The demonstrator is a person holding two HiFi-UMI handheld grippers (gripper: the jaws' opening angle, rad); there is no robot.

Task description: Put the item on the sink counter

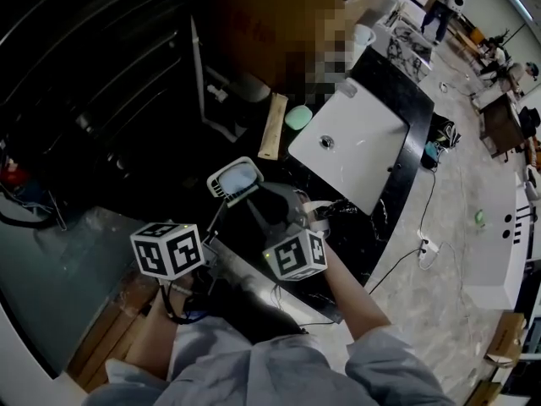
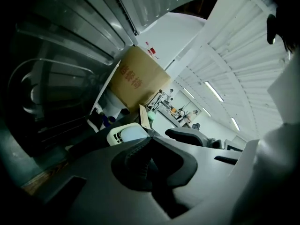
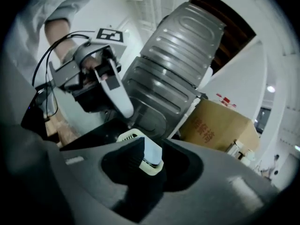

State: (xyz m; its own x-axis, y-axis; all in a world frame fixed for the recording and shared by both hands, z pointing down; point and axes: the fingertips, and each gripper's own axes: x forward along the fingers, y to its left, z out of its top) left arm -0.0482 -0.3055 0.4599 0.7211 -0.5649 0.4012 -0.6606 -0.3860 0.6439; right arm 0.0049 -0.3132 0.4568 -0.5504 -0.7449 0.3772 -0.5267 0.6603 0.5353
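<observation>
Your left gripper (image 2: 149,143) has its jaws drawn together to a narrow slit. Their tips meet at the near edge of the cream plastic box (image 1: 235,178), and you cannot tell whether they catch its rim. Your right gripper (image 3: 154,150) has its jaws set wide apart. The cream plastic box sits between them, against one pad, with a dark gap on its other side. In the head view the box is at centre frame, tilted, with its pale blue face up and a slotted grille along one side. It is over the black marbled counter (image 1: 376,227), just left of the white sink basin (image 1: 355,146); contact with the counter cannot be determined. Farther up the frame, a wooden strip (image 1: 270,125) and a pale green oval object (image 1: 297,117) lie beside the basin's upper left corner. A cardboard carton (image 1: 254,24) stands behind them at the top of the frame.
</observation>
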